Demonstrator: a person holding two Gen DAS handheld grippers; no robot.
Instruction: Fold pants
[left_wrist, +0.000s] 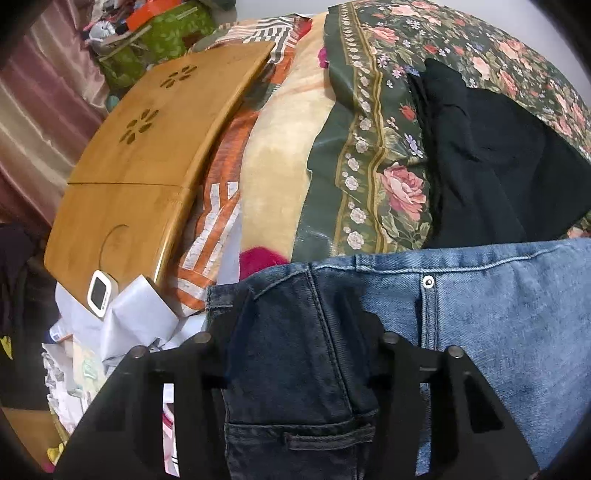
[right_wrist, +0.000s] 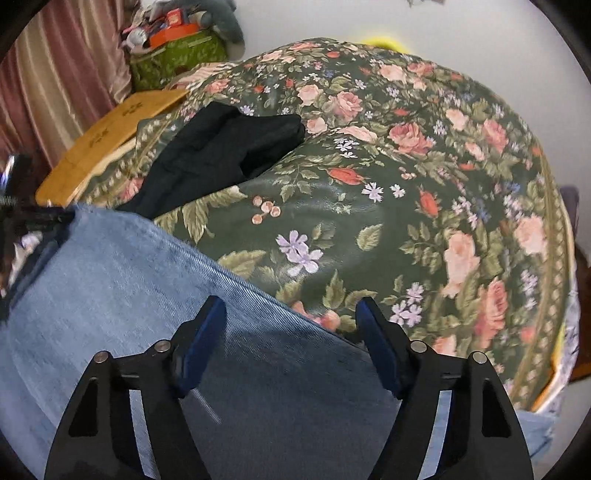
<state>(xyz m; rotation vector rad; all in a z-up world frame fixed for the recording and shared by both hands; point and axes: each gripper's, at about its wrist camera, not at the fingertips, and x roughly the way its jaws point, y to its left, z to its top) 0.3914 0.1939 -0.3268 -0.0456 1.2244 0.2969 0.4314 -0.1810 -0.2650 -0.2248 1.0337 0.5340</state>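
Note:
Blue denim jeans (left_wrist: 498, 332) lie across the near part of a floral bedspread (left_wrist: 369, 155). In the left wrist view my left gripper (left_wrist: 301, 321) has its jaws closed on the jeans' waistband, with a darker fold of denim bunched between the fingers. In the right wrist view my right gripper (right_wrist: 291, 317) is open and empty, hovering just above a jeans leg (right_wrist: 147, 295) at its far edge, over the bedspread (right_wrist: 406, 184).
A black garment (left_wrist: 491, 158) lies crumpled on the bedspread beyond the jeans; it also shows in the right wrist view (right_wrist: 218, 151). A wooden lap table (left_wrist: 147, 155) sits at the left on an orange and cream blanket (left_wrist: 280, 177), with a small white device (left_wrist: 99, 293).

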